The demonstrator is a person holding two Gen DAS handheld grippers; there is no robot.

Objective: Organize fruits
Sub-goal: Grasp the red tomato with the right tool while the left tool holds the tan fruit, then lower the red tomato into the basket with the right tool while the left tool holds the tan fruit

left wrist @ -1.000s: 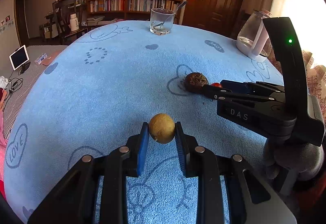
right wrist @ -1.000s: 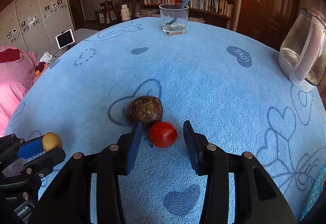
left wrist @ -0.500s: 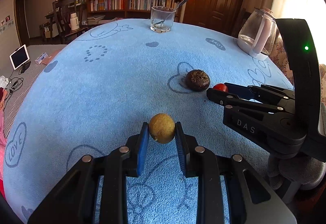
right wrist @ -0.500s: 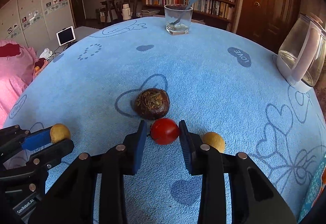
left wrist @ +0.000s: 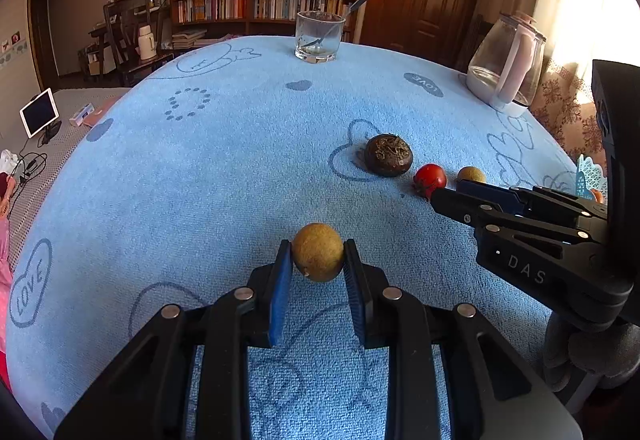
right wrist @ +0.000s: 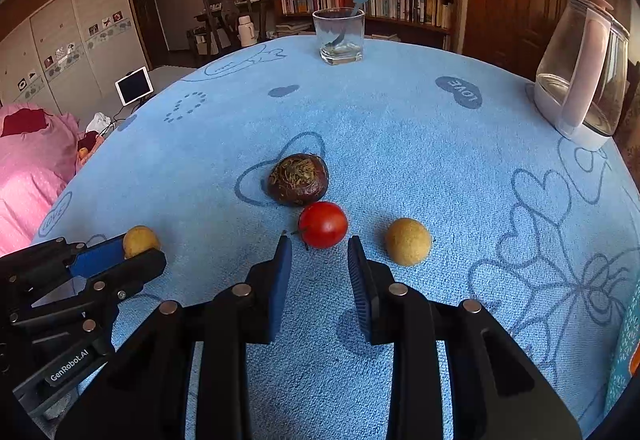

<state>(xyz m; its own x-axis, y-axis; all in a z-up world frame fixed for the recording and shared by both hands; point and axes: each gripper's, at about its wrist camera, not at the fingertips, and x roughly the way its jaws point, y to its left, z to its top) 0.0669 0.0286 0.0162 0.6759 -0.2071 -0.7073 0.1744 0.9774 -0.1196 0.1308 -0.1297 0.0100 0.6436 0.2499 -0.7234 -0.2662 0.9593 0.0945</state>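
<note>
1. Since 1 second ago the right gripper (right wrist: 318, 241) has drawn back from the red tomato (right wrist: 323, 225), which then sat between its blue pads and now lies just ahead of the fingertips. A loose yellow-brown fruit (right wrist: 408, 241) has also come into the right wrist view, and the left gripper (left wrist: 316, 254) has not shifted.
2. Far left in the right wrist view, a tablet (right wrist: 134, 85) stands on a grey surface beyond the table edge.
3. Next, the left gripper has its jaws closed on the held yellow-brown fruit (left wrist: 317, 252), both pads pressed against its sides, above the blue tablecloth (right wrist: 400, 144).
4. Toward the middle, a dark fruit (right wrist: 298, 180) with a fibrous top rests on a heart outline in the cloth.
5. Just in front of it, touching or nearly so, lies the red tomato.
6. At the centre bottom, the right gripper's jaws stand drawn in to a narrow gap with nothing between the pads; the tomato is at their tips.
7. Right of the tomato, a little apart, the loose yellow-brown fruit lies on the cloth.
8. At the far edge, a drinking glass (right wrist: 342, 36) holds a spoon.
9. Far right, a clear jug (right wrist: 580, 72) stands near the table edge.
</note>
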